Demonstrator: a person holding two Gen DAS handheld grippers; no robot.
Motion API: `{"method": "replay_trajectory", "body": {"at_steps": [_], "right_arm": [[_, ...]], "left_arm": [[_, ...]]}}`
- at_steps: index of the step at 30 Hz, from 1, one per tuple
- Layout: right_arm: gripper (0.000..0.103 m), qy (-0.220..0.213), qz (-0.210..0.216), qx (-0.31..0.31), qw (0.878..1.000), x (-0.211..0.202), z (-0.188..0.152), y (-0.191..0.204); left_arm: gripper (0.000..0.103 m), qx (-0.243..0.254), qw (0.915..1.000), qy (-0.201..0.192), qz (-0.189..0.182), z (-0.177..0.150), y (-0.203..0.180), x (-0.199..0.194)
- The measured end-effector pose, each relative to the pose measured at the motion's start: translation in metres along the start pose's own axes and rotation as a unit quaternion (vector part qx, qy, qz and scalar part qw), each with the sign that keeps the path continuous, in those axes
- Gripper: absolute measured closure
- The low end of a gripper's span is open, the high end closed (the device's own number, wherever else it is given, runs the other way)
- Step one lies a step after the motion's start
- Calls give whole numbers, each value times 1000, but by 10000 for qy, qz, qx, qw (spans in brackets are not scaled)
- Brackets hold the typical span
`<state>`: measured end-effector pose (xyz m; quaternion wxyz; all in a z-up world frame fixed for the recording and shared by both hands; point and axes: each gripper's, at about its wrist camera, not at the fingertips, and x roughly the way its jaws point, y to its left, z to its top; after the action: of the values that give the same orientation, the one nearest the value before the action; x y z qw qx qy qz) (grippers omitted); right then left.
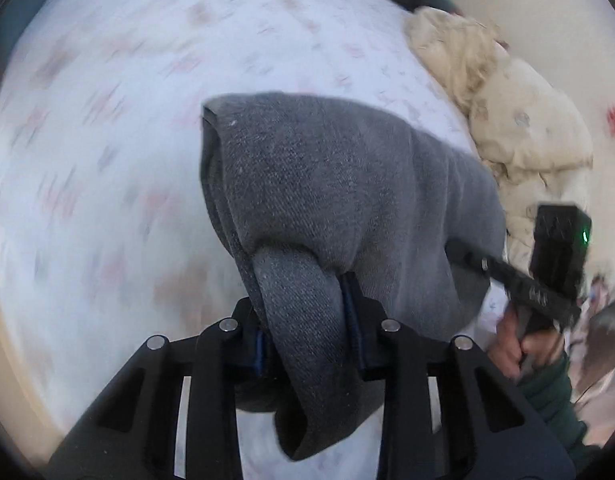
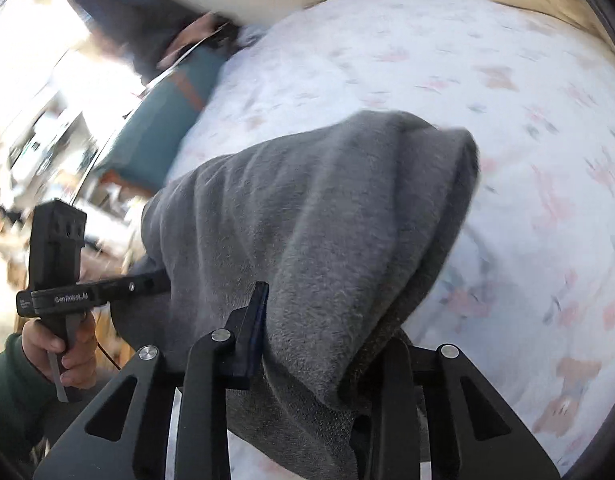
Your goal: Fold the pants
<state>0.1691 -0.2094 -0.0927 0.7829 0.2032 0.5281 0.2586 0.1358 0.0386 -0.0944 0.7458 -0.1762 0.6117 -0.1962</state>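
The grey pants (image 1: 339, 184) hang in the air above the bed, stretched between both grippers. My left gripper (image 1: 307, 288) is shut on one thick bunched edge of the pants, which drapes down over its jaws. My right gripper (image 2: 319, 320) is shut on the other edge of the pants (image 2: 307, 208); the cloth covers its right finger. The right gripper's body also shows in the left wrist view (image 1: 547, 264), and the left gripper's body shows in the right wrist view (image 2: 63, 280), each partly behind the cloth.
A white floral bedsheet (image 1: 127, 120) lies below, also seen in the right wrist view (image 2: 507, 100). A crumpled cream quilt (image 1: 507, 100) lies at the bed's right side. A teal piece of furniture (image 2: 159, 120) stands beside the bed.
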Motion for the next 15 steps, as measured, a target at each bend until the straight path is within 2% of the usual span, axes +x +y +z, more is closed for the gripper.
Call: {"method": "replay_trajectory", "body": {"at_steps": [2, 3, 4, 5, 6, 7, 8, 10, 12, 13, 14, 15], "right_arm": [[70, 495, 28, -109, 9987, 20, 3, 0], [66, 702, -65, -110, 9975, 31, -1, -1], [57, 952, -281, -62, 9950, 45, -6, -4], [50, 1214, -612, 37, 9907, 56, -14, -9], [48, 1386, -783, 99, 9872, 61, -22, -13], [41, 1493, -901, 196, 9845, 60, -32, -17], [37, 1470, -1058, 279, 9831, 55, -37, -19], [37, 1311, -1591, 377, 9778, 37, -43, -18], [37, 1031, -2040, 426, 9726, 13, -49, -12], [42, 839, -2096, 343, 9736, 3, -50, -3], [55, 601, -2061, 157, 9766, -7, -49, 10], [61, 466, -2041, -37, 9778, -10, -47, 24]], "left_arm": [[75, -317, 9992, 166, 175, -31, 12, 5], [73, -461, 9979, 325, 318, -43, 19, 13], [71, -571, 9952, 552, 573, -53, 28, 26], [64, -640, 9932, 654, 726, -58, 35, 34], [57, -700, 9923, 726, 724, -62, 41, 38], [55, -646, 9921, 774, 752, -63, 42, 36], [54, -494, 9927, 717, 836, -64, 40, 30], [54, -61, 9925, 395, 1156, -67, 30, 7], [58, 225, 9878, -37, 1542, -71, 23, -16], [58, 337, 9858, -319, 1616, -72, 20, -26], [61, 413, 9853, -553, 1564, -73, 15, -34], [74, 547, 9856, -818, 1375, -74, 6, -41]]}}
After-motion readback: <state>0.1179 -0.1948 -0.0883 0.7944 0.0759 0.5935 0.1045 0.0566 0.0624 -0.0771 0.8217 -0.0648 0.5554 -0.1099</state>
